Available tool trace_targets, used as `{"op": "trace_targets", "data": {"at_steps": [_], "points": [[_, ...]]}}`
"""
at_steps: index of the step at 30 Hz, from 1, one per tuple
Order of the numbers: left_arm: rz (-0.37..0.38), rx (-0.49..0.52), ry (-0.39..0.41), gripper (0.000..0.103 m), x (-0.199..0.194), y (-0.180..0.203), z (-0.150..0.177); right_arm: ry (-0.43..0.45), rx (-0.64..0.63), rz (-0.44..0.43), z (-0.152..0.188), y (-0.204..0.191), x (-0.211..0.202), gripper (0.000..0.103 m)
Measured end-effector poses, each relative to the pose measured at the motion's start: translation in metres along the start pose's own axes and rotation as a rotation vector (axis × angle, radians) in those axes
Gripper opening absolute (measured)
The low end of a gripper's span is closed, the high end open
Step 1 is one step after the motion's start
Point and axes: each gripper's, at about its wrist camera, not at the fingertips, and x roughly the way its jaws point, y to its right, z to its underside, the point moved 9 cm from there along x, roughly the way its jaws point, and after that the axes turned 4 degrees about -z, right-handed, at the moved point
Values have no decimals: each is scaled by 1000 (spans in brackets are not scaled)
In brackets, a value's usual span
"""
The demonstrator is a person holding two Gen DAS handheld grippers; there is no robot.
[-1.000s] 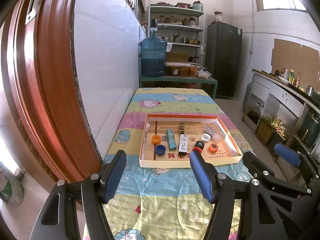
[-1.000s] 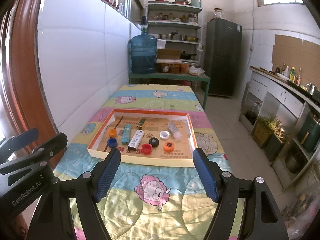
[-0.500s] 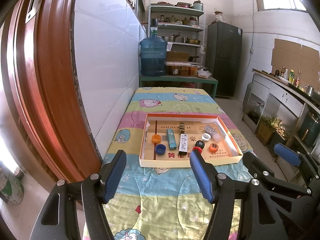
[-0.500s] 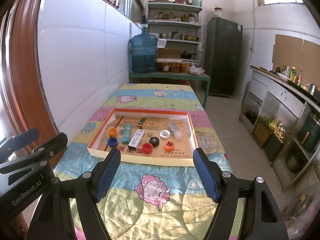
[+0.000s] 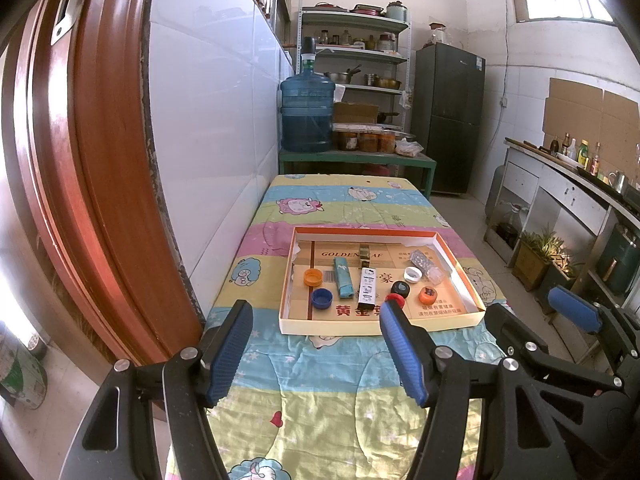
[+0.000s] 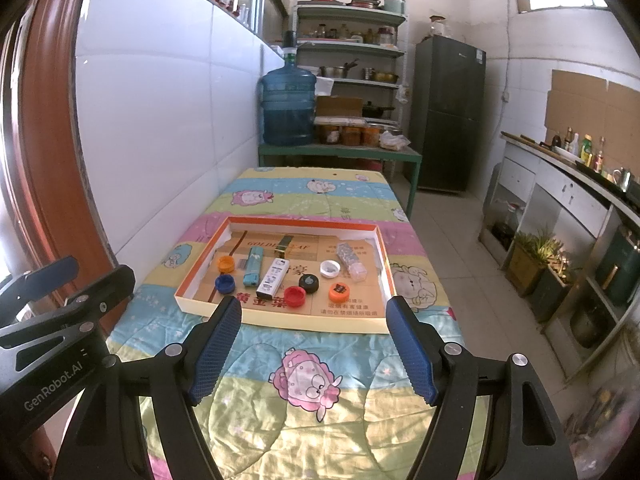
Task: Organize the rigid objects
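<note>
Nothing has visibly moved since the earlier frames: both tools hang where they were, short of the near edge of the shallow cardboard tray (image 6: 384,258), and every item inside it lies as it did. The left tool (image 5: 316,346) and the right tool (image 6: 314,340) each stand wide open with nothing between their blue pads, held level over the cartoon-print quilt (image 6: 304,384) that covers the table, probably so both cameras take in the whole tray before any reach is chosen. All the small rigid objects sit inside the tray rather than on the quilt. From the tray's centre, the orange cap (image 6: 225,263) and blue cap (image 6: 225,283) lie toward 9 o'clock, with the teal lighter (image 6: 252,267) just beside them; the white patterned lighter (image 6: 273,277) lies near the centre, and a small gold item (image 6: 285,243) sits toward 12. The red cap (image 6: 295,296) and black cap (image 6: 309,283) lie toward 6, touching or nearly so, the orange printed cap (image 6: 339,291) toward 5, and the white cap (image 6: 330,269) with the clear plastic vial (image 6: 351,260) toward 3. Whether this loose spread is a finished arrangement or one awaiting sorting, the pictures do not settle. The right wrist view shows the red cap whole, while in the left wrist view that tool's right pad covers part of it; the left view alone shows the right tool's blue fingertip at its 4 o'clock edge, and the right view shows the left tool's black body at 8 o'clock.
</note>
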Motion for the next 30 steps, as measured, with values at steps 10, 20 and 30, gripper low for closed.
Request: {"op": "trace_targets", "data": {"at_steps": [10,20,30], "points": [[0,0,-1,66,0,0,-1,-1,1,1,-1,0,0,76],[-4,-2,-7,66,3,-3,3,1,3,7,-1,0,1,76],[-7,-4,-14,66,8,-6,11,-1,6,9,5,0,0,76]]}}
